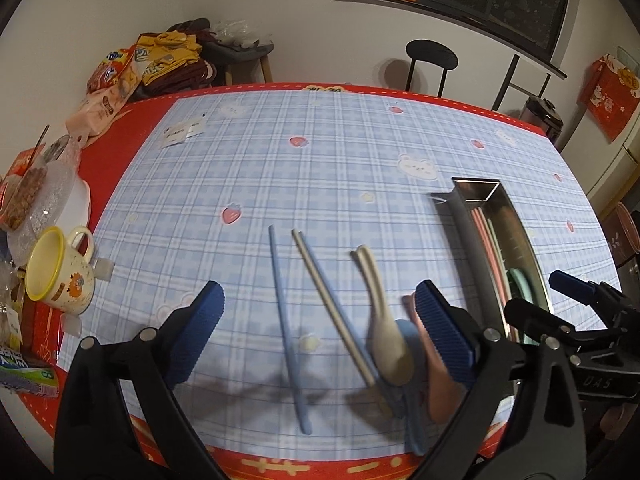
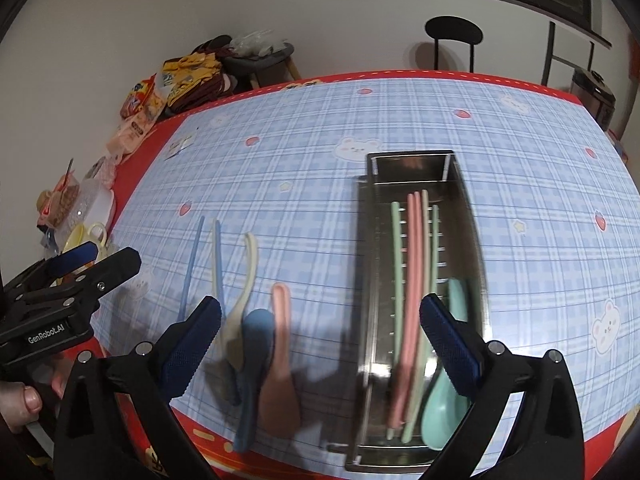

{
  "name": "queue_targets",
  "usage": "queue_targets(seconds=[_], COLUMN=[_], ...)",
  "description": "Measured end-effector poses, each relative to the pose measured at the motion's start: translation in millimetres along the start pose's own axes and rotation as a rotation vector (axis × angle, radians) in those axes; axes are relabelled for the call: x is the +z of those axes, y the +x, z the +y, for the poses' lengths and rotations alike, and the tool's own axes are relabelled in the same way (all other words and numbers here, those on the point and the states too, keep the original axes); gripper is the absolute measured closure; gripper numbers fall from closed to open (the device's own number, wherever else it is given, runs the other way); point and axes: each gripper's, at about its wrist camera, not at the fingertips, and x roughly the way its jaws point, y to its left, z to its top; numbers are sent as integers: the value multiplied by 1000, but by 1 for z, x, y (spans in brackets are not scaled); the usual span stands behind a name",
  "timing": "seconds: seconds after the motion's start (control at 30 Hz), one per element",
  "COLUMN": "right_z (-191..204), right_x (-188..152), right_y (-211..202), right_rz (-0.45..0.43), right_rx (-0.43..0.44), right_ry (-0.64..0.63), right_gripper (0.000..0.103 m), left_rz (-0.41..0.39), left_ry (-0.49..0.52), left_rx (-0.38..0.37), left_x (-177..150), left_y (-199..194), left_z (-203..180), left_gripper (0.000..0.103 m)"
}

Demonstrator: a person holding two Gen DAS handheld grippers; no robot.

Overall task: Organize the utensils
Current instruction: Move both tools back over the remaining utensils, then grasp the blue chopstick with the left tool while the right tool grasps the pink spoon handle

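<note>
While agape, both tongs [image 1: 320,336] unladen

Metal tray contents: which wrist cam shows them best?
Right wrist. It looks straight down into the metal tray, showing the pink chopsticks, green chopsticks and green spoon. The left wrist view catches the tray edge-on at far right, contents mostly hidden by its wall.

Spoons [image 2: 256,344], chopsticks [image 2: 412,300] inside tray [image 2: 466,208] rightward.
</note>
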Motion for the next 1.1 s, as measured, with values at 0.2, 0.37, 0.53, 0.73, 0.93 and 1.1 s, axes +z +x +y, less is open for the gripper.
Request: queue_targets(seconds=[0.2, 0.37, 0.53, 0.73, 0.93, 1.1], right_z=[19, 25, 30, 38, 50, 53], right_x=[-1, -4, -8, -12, -18, -21], right_y=[6, 11, 18, 27, 41, 48], right_rz=[12, 30, 66, 108, 161, 193], right_rx=[-16, -50, -49, -34, -21, -3], right_ry=[-32, -32, -45, -65, -91, -86], right_gripper=[6, 6, 12, 34, 55, 78], left_rz=[29, 62, 125, 198, 216, 226], left_ry=[-21, -63, -84, -107, -52, -24], left_rx=[-22, -54, -114, -185, -228, -246], left_x=[-6, -17, -37, -53, -50, -49], left_y=[8, 19, 39, 61, 77, 88], left_z=[19, 42, 63, 75, 66, 61], left_gripper=[8, 9, 18, 43, 58, 71])
